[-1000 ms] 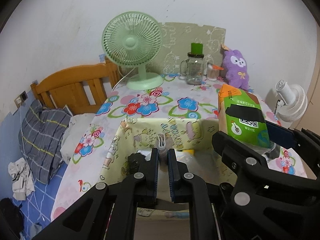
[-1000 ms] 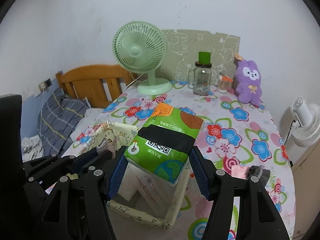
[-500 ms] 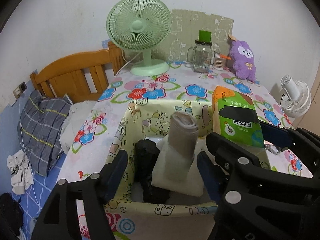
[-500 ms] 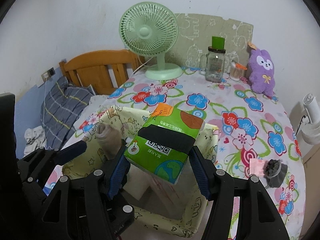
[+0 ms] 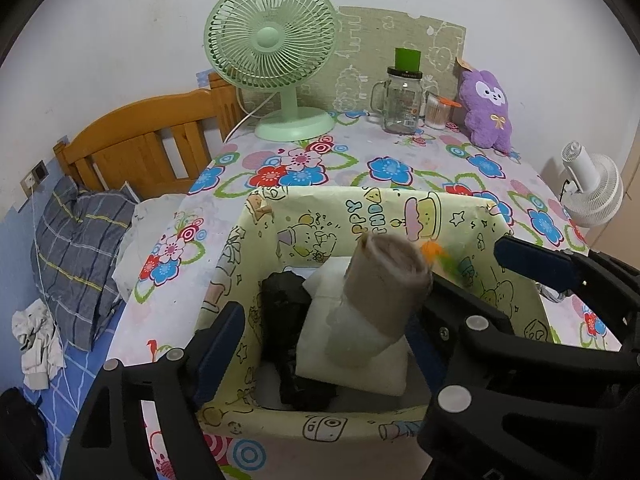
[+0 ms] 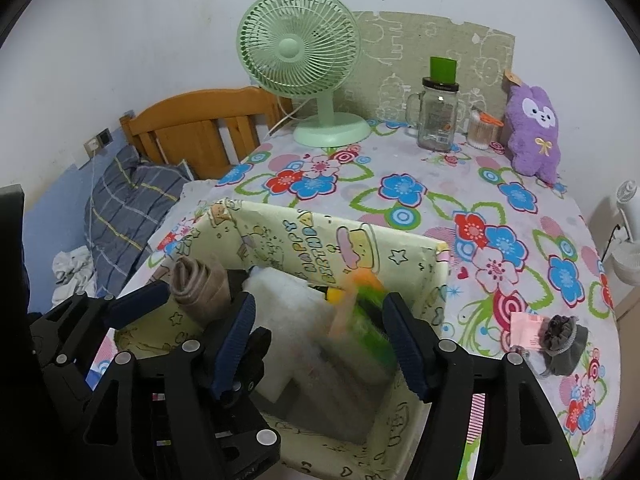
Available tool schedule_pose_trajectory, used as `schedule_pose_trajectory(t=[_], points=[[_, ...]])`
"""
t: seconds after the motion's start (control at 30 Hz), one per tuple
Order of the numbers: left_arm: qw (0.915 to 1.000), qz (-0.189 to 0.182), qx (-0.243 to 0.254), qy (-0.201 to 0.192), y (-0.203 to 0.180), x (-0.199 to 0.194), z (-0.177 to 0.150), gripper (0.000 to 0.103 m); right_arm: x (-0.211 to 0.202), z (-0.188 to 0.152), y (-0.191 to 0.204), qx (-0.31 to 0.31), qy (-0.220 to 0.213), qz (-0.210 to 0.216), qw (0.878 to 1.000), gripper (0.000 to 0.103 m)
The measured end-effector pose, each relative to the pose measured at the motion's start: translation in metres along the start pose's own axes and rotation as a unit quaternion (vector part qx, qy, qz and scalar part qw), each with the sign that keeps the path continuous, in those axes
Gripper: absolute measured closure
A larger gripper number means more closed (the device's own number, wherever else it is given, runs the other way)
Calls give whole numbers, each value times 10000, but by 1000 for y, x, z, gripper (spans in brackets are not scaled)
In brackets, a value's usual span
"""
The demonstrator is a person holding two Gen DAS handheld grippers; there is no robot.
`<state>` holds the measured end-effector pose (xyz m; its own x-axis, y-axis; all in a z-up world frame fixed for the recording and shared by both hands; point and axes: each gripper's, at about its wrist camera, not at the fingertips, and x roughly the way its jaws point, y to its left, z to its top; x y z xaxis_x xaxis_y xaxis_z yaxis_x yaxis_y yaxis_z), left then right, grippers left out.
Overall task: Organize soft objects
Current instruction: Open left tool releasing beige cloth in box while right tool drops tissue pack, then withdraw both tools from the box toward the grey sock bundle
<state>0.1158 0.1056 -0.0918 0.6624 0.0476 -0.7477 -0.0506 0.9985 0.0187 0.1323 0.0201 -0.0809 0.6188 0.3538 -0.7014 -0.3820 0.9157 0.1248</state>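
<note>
A yellow cartoon-print fabric box [image 5: 360,208] [image 6: 312,236] stands at the near side of the flowered table. Inside lie a rolled beige cloth [image 5: 384,280] [image 6: 200,284], a white pad [image 5: 352,356] and a black bundle [image 5: 288,320]. My left gripper [image 5: 324,332] is open over the box, around the beige roll without gripping it. My right gripper [image 6: 320,336] is open; the green tissue pack [image 6: 364,328] is blurred between its fingers, dropping into the box. A purple plush [image 5: 486,110] [image 6: 534,132] sits at the far right.
A green fan [image 5: 272,52], a glass jar with green lid [image 5: 402,100] and a swab tub [image 6: 482,130] stand at the table's back. A grey pouch on a pink card [image 6: 560,340] lies at the right. A bed with a plaid pillow [image 5: 76,248] lies left.
My right gripper opened and let go of the green tissue pack, which is falling into the box. My left gripper, opened earlier off the beige roll, stays open and has drawn back slightly.
</note>
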Motion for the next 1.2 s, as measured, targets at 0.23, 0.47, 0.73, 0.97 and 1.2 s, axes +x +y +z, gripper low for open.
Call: schedule_pose_trajectory(t=[0.23, 0.47, 0.73, 0.97, 1.2], points=[[9999, -66, 42, -72, -8, -4, 4, 19, -7, 1, -8, 73, -73, -41, 9999, 32], [9996, -190, 103, -190, -20, -10, 6, 21, -19, -1, -19, 121, -185, -129, 9997, 31], [9994, -296, 105, -149, -36, -8, 5, 21, -25, -7, -34, 224, -162, -220, 9994, 31], [9993, -265, 190, -187, -52, -12, 5, 21, -33, -12, -49, 322, -211, -223, 9990, 30], [9987, -319, 273, -286, -69, -22, 6, 14, -48, -15, -63, 380, -325, -319, 9982, 30]])
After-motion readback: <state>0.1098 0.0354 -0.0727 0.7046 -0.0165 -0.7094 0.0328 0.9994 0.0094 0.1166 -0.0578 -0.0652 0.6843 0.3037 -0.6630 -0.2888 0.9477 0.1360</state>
